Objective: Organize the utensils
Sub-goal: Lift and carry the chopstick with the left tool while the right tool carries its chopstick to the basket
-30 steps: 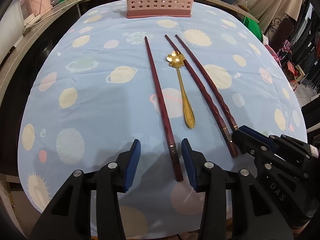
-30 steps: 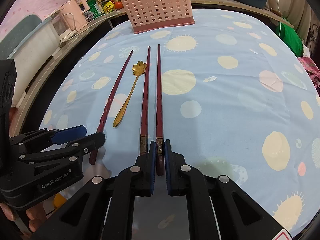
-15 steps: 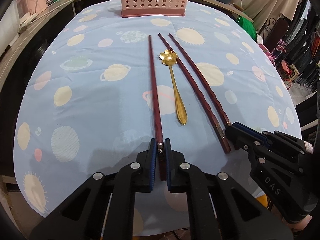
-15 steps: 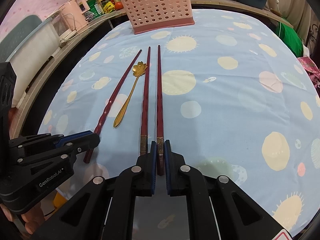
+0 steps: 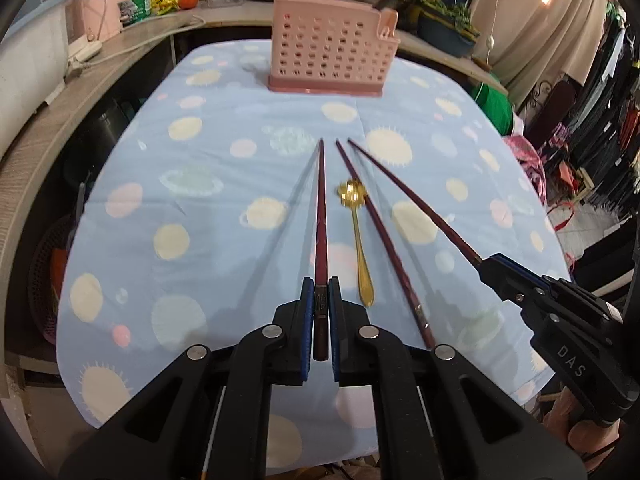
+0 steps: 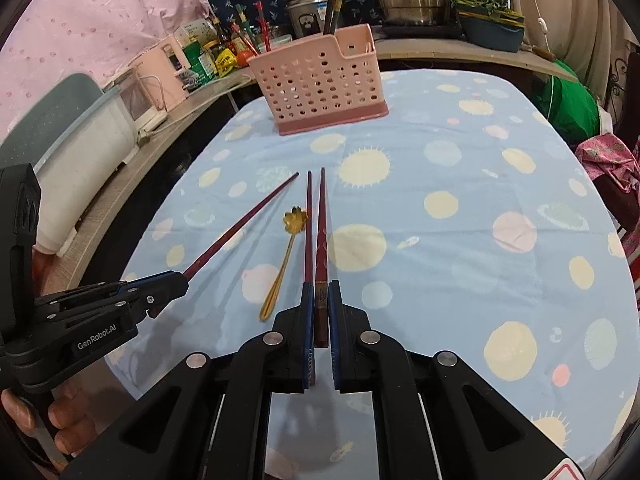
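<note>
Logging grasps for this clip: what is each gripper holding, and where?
Left gripper and right gripper each clamp one chopstick at its butt end.

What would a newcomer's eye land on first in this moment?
Each gripper is clamped on a dark red chopstick: the left gripper holds the left chopstick, the right gripper holds the right chopstick, both raised off the blue planet-print tablecloth. Between them lie a third chopstick and a gold flower-bowl spoon, with the pink perforated utensil basket at the far edge.

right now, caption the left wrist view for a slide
Both claws, left and right, each lift a chopstick; spoon lies ahead of basket.
</note>
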The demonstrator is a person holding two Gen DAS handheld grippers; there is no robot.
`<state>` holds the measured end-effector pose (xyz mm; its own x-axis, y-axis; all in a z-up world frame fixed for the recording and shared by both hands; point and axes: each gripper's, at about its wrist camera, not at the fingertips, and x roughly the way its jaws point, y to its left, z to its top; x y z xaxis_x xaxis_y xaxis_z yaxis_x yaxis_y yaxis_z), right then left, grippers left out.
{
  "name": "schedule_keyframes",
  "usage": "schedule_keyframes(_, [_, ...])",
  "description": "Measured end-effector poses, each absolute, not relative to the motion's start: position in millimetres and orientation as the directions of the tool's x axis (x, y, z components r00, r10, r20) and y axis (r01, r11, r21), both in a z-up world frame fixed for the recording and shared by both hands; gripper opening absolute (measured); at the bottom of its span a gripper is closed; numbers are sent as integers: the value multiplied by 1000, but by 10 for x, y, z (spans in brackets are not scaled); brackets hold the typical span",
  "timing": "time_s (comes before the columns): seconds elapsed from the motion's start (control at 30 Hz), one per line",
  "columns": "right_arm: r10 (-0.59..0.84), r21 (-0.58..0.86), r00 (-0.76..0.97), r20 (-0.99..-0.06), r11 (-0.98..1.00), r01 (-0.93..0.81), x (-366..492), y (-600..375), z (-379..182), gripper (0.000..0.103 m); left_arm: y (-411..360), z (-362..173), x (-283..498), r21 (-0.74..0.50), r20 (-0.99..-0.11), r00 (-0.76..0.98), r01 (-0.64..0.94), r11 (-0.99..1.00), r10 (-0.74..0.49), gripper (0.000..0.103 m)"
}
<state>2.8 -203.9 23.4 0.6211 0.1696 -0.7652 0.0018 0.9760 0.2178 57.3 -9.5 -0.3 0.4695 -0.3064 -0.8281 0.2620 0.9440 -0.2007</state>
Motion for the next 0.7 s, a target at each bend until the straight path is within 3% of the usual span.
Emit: schedule_keyframes(0.7, [145, 256, 811, -566, 967, 6, 590, -2408, 1300, 7, 11, 1026, 1300, -223, -675, 663, 234, 946, -323, 7])
